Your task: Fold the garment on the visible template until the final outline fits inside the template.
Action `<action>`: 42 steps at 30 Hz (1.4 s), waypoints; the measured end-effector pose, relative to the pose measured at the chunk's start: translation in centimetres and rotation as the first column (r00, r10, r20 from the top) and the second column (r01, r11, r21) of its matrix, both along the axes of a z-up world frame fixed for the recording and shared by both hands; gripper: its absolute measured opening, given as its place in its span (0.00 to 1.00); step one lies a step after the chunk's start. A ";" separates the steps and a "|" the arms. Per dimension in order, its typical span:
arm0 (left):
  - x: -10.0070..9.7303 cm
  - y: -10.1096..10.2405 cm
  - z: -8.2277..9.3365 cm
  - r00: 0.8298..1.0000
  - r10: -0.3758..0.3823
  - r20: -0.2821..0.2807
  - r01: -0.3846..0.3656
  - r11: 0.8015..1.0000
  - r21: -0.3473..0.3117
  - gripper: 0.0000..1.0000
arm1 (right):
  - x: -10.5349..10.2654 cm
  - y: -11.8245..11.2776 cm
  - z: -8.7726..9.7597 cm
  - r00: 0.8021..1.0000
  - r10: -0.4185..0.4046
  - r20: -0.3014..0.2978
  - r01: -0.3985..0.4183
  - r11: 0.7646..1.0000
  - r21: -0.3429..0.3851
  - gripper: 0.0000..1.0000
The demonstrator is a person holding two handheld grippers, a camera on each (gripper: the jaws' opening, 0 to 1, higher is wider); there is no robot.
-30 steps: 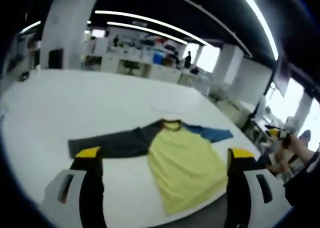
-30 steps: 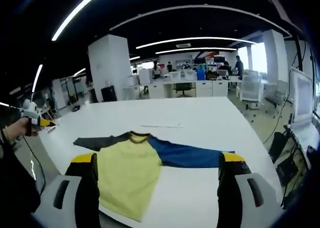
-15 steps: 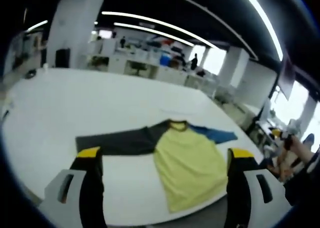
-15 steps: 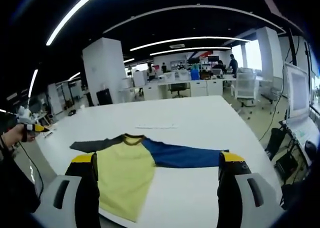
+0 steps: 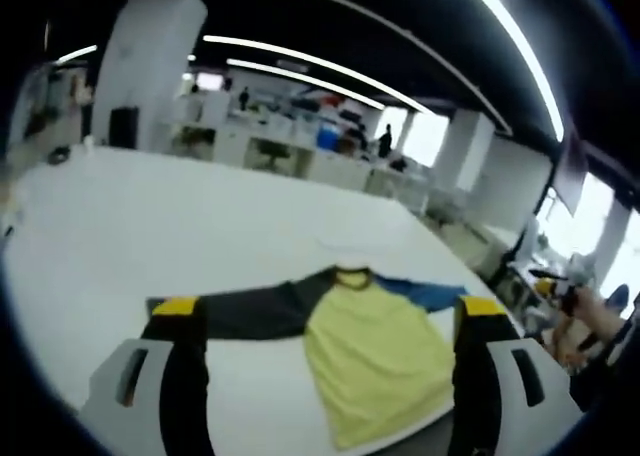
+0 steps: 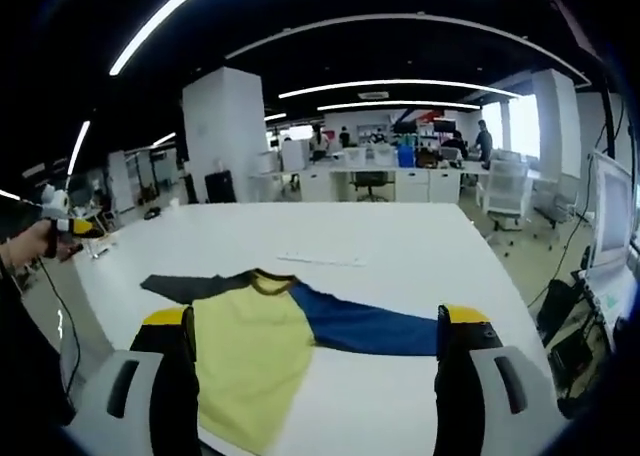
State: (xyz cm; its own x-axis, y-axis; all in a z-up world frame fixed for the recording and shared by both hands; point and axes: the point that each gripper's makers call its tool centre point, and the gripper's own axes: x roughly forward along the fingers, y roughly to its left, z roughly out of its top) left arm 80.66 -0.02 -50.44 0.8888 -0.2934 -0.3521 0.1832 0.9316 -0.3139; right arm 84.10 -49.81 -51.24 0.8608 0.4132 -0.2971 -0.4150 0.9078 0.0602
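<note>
A long-sleeved shirt (image 5: 370, 346) lies flat on the white table (image 5: 150, 216). Its body is yellow, one sleeve dark grey (image 5: 250, 311), the other blue (image 6: 365, 326). In the right gripper view the same shirt (image 6: 245, 361) spreads across the near part of the table (image 6: 400, 246). My left gripper (image 5: 325, 311) is open above the table's near edge, its jaws standing on either side of the shirt. My right gripper (image 6: 315, 321) is open too, held above the shirt. The other gripper (image 6: 62, 224), in a hand, shows at the far left of the right gripper view. Faint template marks (image 6: 320, 260) lie beyond the collar.
Behind the table stand office desks, chairs (image 6: 505, 191) and a white pillar (image 6: 222, 136). A person's hand with a gripper (image 5: 560, 291) shows at the right edge of the left gripper view. A monitor (image 6: 610, 216) stands at the right of the right gripper view.
Both views have shifted a little as the hands moved. The shirt lies as before and both grippers stay open.
</note>
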 end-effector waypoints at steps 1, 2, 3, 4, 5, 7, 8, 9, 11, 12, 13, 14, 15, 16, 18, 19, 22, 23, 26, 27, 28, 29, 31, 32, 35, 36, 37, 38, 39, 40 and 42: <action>-0.1 0.0 0.1 1.000 0.004 0.008 -0.005 1.000 0.028 0.98 | 0.2 -0.3 -0.4 1.000 -0.002 -0.016 0.002 1.000 0.024 1.00; -0.1 0.0 0.0 1.000 0.004 0.010 -0.005 0.999 0.040 0.99 | 0.2 -0.4 -0.7 1.000 -0.003 -0.026 0.003 1.000 0.029 1.00; -0.1 -0.2 -0.1 1.000 0.002 0.008 -0.002 0.999 0.048 0.99 | 0.3 -0.7 -1.2 0.999 -0.001 -0.042 0.002 1.000 0.026 1.00; -0.2 -0.4 -0.3 1.000 -0.001 0.007 0.001 0.999 0.047 0.99 | 0.3 -0.8 -1.3 0.999 0.001 -0.047 0.000 1.000 0.020 1.00; -0.3 -0.8 -0.4 1.000 -0.014 0.010 0.013 0.999 0.040 0.99 | 0.3 -0.9 -1.4 0.999 0.002 -0.044 -0.002 1.000 0.009 1.00; -0.6 -1.6 -0.6 0.999 -0.039 -0.004 0.040 0.999 0.028 0.99 | 0.5 -1.0 -1.3 0.999 0.001 -0.039 0.000 1.000 0.011 1.00; -0.7 -1.6 -1.0 0.999 -0.050 -0.016 0.050 0.998 0.034 0.99 | 0.5 -1.0 -1.4 0.999 -0.002 -0.039 0.002 1.000 0.016 1.00; -0.7 -1.6 -1.2 0.998 -0.056 -0.024 0.057 0.997 0.042 0.99 | 0.6 -1.0 -1.4 0.999 -0.002 -0.035 0.002 1.000 0.021 1.00; -0.8 -1.7 -1.2 0.997 -0.067 -0.024 0.068 0.996 0.055 0.99 | 0.6 -0.9 -1.7 0.999 0.000 -0.037 0.001 1.000 0.024 1.00; -0.7 -1.8 -1.1 0.997 -0.069 -0.023 0.070 0.996 0.057 0.99 | 0.6 -0.9 -2.0 0.999 0.001 -0.047 0.000 1.000 0.022 1.00; -0.7 -1.9 -1.0 0.997 -0.072 -0.021 0.073 0.996 0.057 0.99 | 0.5 -0.8 -2.3 0.999 0.005 -0.054 -0.004 1.000 0.021 1.00; -0.6 -2.0 -0.9 0.997 -0.076 -0.021 0.077 0.995 0.057 0.99 | 0.4 -0.8 -2.4 0.999 0.008 -0.051 -0.007 1.000 0.019 1.00; -0.5 -2.2 -1.0 0.996 -0.083 -0.025 0.084 0.995 0.060 0.99 | 0.3 -0.9 -2.6 0.999 0.006 -0.053 -0.005 1.000 0.018 1.00; -0.4 -2.3 -1.1 0.996 -0.086 -0.027 0.088 0.994 0.064 0.99 | 0.4 -1.1 -2.8 0.998 0.003 -0.060 -0.002 1.000 0.020 1.00; -0.1 -2.4 -1.3 0.995 -0.089 -0.036 0.091 0.994 0.067 0.99 | 0.4 -1.5 -3.2 0.998 -0.006 -0.065 0.008 1.000 0.026 1.00; 0.1 -2.5 -1.4 0.995 -0.088 -0.038 0.090 0.994 0.064 0.99 | 0.5 -1.7 -3.4 0.997 -0.014 -0.072 0.016 1.000 0.026 1.00; 0.5 -2.9 -1.5 0.995 -0.092 -0.039 0.094 0.994 0.057 0.99 | 0.9 -2.2 -3.9 0.996 -0.025 -0.081 0.027 0.999 0.028 1.00; 0.7 -3.1 -1.6 0.995 -0.095 -0.042 0.098 0.994 0.057 0.99 | 1.2 -2.4 -4.0 0.996 -0.029 -0.083 0.031 0.999 0.027 1.00; 1.0 -3.4 -1.9 0.993 -0.102 -0.051 0.105 0.993 0.057 0.99 | 2.1 -2.8 -4.6 0.995 -0.035 -0.089 0.037 0.999 0.021 0.99; 1.1 -3.4 -2.0 0.993 -0.104 -0.054 0.106 0.993 0.055 0.99 | 2.3 -2.9 -4.7 0.995 -0.036 -0.091 0.038 0.999 0.020 0.97; 1.2 -3.5 -2.0 0.993 -0.105 -0.057 0.108 0.993 0.054 0.99 | 2.8 -3.1 -5.0 0.995 -0.039 -0.093 0.041 0.999 0.021 0.95; 1.3 -3.5 -2.1 0.993 -0.104 -0.059 0.108 0.993 0.055 0.99 | 3.1 -3.2 -5.1 0.995 -0.040 -0.095 0.042 0.999 0.023 0.95; 1.6 -3.4 -2.3 0.993 -0.099 -0.067 0.103 0.993 0.057 0.99 | 3.9 -3.4 -5.7 0.994 -0.040 -0.104 0.043 0.999 0.024 0.95; 1.8 -3.4 -2.3 0.993 -0.097 -0.067 0.101 0.993 0.057 0.99 | 4.2 -3.4 -6.0 0.993 -0.039 -0.109 0.041 0.999 0.018 0.94; 2.3 -3.4 -2.5 0.994 -0.089 -0.071 0.093 0.994 0.053 0.99 | 5.3 -3.7 -6.9 0.992 -0.036 -0.125 0.038 0.999 0.011 0.93; 2.3 -3.5 -2.5 0.993 -0.088 -0.073 0.092 0.994 0.052 0.99 | 5.6 -3.9 -7.1 0.991 -0.037 -0.127 0.038 0.999 0.008 0.92; 2.5 -3.6 -2.7 0.993 -0.088 -0.076 0.092 0.994 0.051 0.99 | 6.0 -4.1 -7.4 0.991 -0.037 -0.130 0.038 0.999 0.003 0.92; 2.5 -3.7 -2.8 0.993 -0.088 -0.079 0.092 0.994 0.051 0.99 | 6.3 -4.2 -7.6 0.990 -0.038 -0.133 0.038 0.999 0.001 0.91; 2.6 -3.9 -3.0 0.992 -0.089 -0.087 0.094 0.994 0.053 0.99 | 6.8 -4.5 -8.0 0.990 -0.040 -0.136 0.040 0.999 -0.002 0.90; 2.6 -4.0 -3.1 0.991 -0.090 -0.095 0.095 0.994 0.054 0.99 | 7.1 -4.7 -8.3 0.990 -0.041 -0.138 0.041 0.999 -0.004 0.89; 2.8 -4.1 -3.4 0.990 -0.090 -0.104 0.097 0.994 0.057 0.99 | 7.7 -5.1 -9.0 0.988 -0.044 -0.150 0.042 0.999 -0.015 0.86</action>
